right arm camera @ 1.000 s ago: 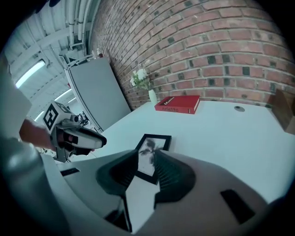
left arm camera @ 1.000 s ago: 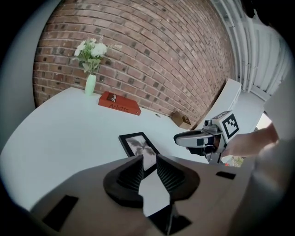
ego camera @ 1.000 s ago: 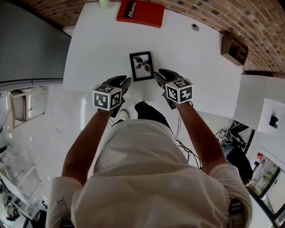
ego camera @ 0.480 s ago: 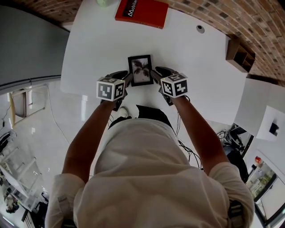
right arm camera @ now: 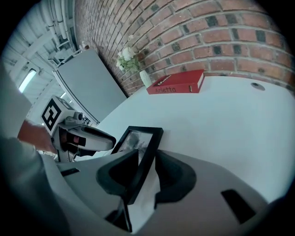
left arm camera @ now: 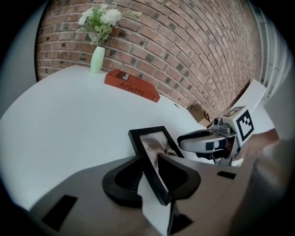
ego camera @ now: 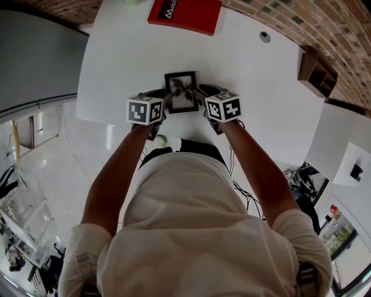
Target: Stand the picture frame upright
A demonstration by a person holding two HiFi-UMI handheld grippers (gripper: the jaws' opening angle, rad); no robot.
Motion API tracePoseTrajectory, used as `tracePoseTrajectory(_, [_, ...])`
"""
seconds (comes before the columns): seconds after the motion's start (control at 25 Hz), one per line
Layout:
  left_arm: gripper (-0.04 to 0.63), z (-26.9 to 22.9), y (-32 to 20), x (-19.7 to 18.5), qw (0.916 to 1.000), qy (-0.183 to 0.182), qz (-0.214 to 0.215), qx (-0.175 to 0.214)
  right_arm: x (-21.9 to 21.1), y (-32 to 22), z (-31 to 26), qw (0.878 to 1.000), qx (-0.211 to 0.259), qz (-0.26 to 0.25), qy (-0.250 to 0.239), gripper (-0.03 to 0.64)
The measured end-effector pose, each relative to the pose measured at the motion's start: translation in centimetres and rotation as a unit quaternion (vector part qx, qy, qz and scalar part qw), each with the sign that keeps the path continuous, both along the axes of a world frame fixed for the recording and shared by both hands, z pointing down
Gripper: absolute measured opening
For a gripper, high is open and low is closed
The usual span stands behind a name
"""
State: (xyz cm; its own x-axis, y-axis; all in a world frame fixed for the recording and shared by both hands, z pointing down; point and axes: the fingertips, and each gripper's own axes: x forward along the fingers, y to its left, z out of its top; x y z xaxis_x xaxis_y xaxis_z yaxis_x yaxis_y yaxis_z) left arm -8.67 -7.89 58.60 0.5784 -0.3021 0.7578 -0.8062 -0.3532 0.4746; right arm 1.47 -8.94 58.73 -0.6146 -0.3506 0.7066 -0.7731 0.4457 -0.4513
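A black picture frame (ego camera: 181, 93) with a grey flower print lies on the white table (ego camera: 116, 58), close to its near edge. My left gripper (ego camera: 164, 100) is at the frame's left side and my right gripper (ego camera: 200, 97) at its right side. In the left gripper view the frame's left edge (left arm camera: 154, 147) runs between the jaws of the left gripper (left arm camera: 150, 168), which have just been opening and stand wide. In the right gripper view the frame's right edge (right arm camera: 138, 138) lies between the jaws of the right gripper (right arm camera: 145, 170); a white gap shows beside it.
A red book (ego camera: 185, 13) lies at the table's far edge. A pale green vase of white flowers (left arm camera: 97, 57) stands beside it against the brick wall. A round cable hole (ego camera: 265, 36) is at the far right. A small wooden box (ego camera: 316, 66) sits beyond the table's right corner.
Both grippers have come forward and down from the table's near edge to the frame. They now straddle its left and right edges. The frame has stayed in place.
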Motion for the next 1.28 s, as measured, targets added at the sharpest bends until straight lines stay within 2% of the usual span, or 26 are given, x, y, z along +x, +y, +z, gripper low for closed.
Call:
tracePoseTrajectory(0.64, [0.095, 1.6, 0.0, 0.2, 0.9982, 0.033, -0.022, -0.046, -0.8, 0.1, 1.5, 0.999, -0.041, -0.009, -0.017, 0.115])
tracePoseTrajectory(1.28, [0.084, 1.5, -0.1, 0.1, 0.9978, 0.039, -0.023, -0.048, -0.6, 0.0, 1.4, 0.997, -0.062, 0.006, -0.033, 0.092])
